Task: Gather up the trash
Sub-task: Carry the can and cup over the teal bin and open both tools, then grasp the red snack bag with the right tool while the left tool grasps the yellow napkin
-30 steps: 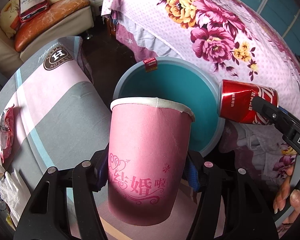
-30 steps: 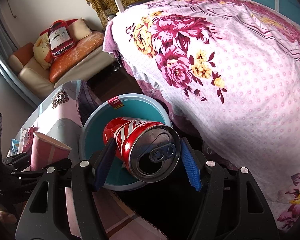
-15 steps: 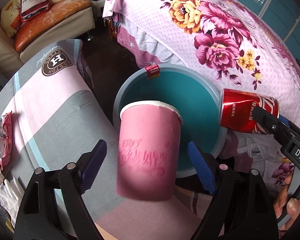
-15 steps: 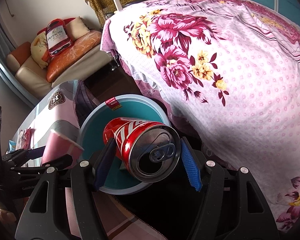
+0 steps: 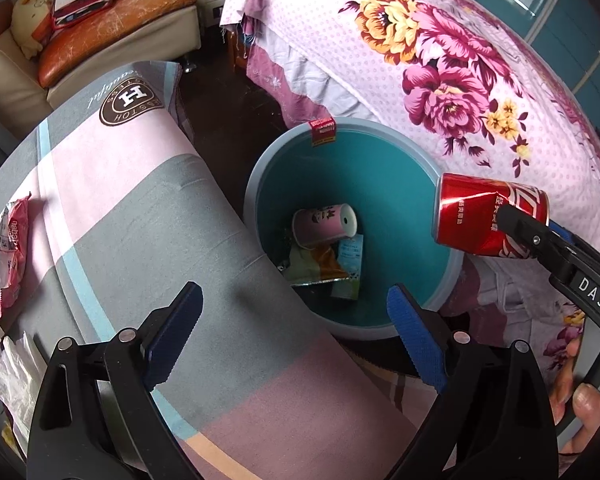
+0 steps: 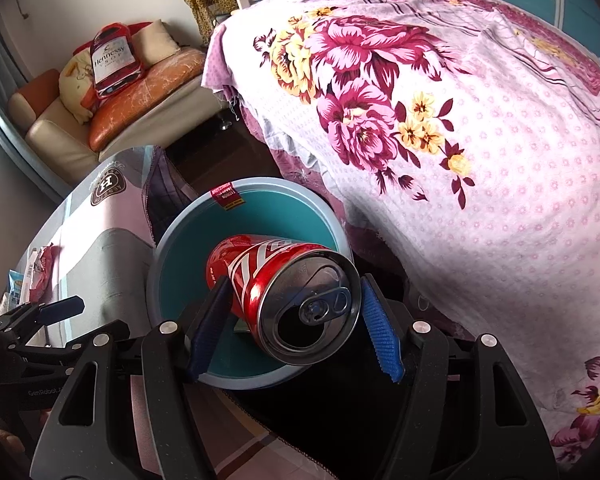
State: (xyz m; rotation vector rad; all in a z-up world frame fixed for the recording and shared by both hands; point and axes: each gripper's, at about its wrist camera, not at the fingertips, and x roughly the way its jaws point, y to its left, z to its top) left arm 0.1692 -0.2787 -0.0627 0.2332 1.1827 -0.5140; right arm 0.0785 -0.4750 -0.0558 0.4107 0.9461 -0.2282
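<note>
Trash already fills the bottom of the teal bin (image 5: 400, 184): a pink paper cup (image 5: 325, 225) lies on its side there, at the centre of the left wrist view, on top of a crumpled wrapper (image 5: 314, 266) and a small carton (image 5: 350, 268). A red label (image 5: 323, 131) hangs over the bin's far rim. The left gripper (image 5: 294, 338) hangs above the bin's near edge, its blue-padded fingers (image 5: 172, 334) spread wide and still opening, with nothing between them. At the right of that view a red soda can (image 5: 488, 214) hovers over the bin's right rim, pinched by the right gripper (image 6: 296, 324). In the right wrist view the can lies sideways, its opened top facing the camera, and both blue pads press on its sides, so the fingers are partly closed on it. The bin sits behind the can in that view. To the left of the bin lies the surface (image 5: 112, 216), covered with a grey and pink cloth, with a pink snack packet (image 5: 10, 252) at its left edge. A bed with a floral cover (image 5: 440, 64) fills the upper right, and a sofa (image 5: 96, 36) stands in the upper left.
</note>
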